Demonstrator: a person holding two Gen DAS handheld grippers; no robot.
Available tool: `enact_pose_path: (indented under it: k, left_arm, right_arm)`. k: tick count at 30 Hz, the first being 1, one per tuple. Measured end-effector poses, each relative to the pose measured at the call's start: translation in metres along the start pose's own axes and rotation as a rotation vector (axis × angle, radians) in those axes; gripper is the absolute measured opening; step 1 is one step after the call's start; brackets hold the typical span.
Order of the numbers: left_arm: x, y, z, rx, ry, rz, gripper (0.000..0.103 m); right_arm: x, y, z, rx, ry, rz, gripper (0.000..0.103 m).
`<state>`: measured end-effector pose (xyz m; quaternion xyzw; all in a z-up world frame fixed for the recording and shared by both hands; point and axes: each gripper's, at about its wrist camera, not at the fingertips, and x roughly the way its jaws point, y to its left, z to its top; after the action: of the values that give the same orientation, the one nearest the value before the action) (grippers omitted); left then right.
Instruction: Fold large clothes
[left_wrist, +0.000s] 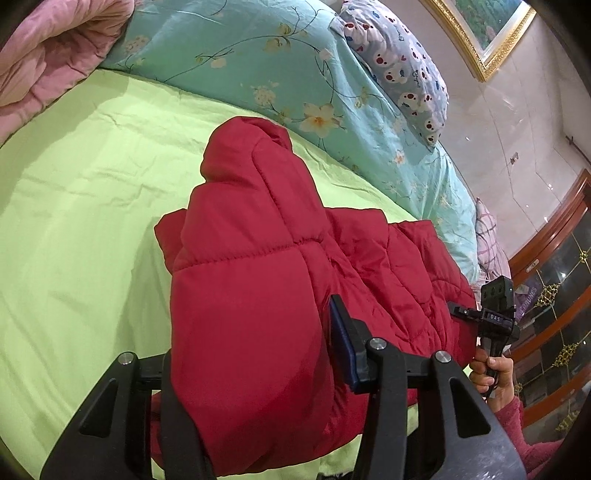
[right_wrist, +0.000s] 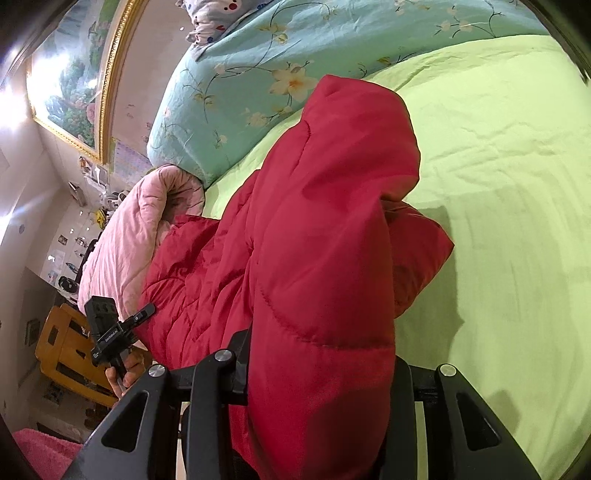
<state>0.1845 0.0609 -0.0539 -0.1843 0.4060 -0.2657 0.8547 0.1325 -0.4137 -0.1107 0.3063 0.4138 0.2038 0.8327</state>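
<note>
Red quilted puffy jacket (left_wrist: 251, 266) — crumpled lime sheet (left_wrist: 81, 192)

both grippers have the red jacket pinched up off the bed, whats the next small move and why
Probably carry both ends forward together and lay the lifted fold onto the rest of the red jacket. The left gripper and right gripper each pinch padded fabric, raised above the green sheet, with the far part still bunched there.
</note>
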Motion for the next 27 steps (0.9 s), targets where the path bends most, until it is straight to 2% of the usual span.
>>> enact_pose_path:
  k: [8, 13, 19, 27]
  left_arm:
    - [-0.007, 0.000, -0.021, -0.008, 0.013, 0.007, 0.045]
    - [0.001, 0.006, -0.028, 0.003, 0.033, 0.059, 0.045]
    - [0.013, 0.025, -0.030, -0.021, 0.054, 0.037, 0.045]
    - [0.028, 0.023, -0.028, 0.017, 0.053, 0.083, 0.046]
  right_arm:
    - [-0.003, -0.004, -0.024, 0.035, -0.005, 0.024, 0.036]
    - [0.001, -0.008, -0.026, 0.043, -0.004, 0.010, 0.037]
    - [0.008, -0.028, -0.029, 0.096, -0.011, -0.008, 0.039]
    - [0.015, -0.054, -0.041, 0.170, -0.042, -0.006, 0.043]
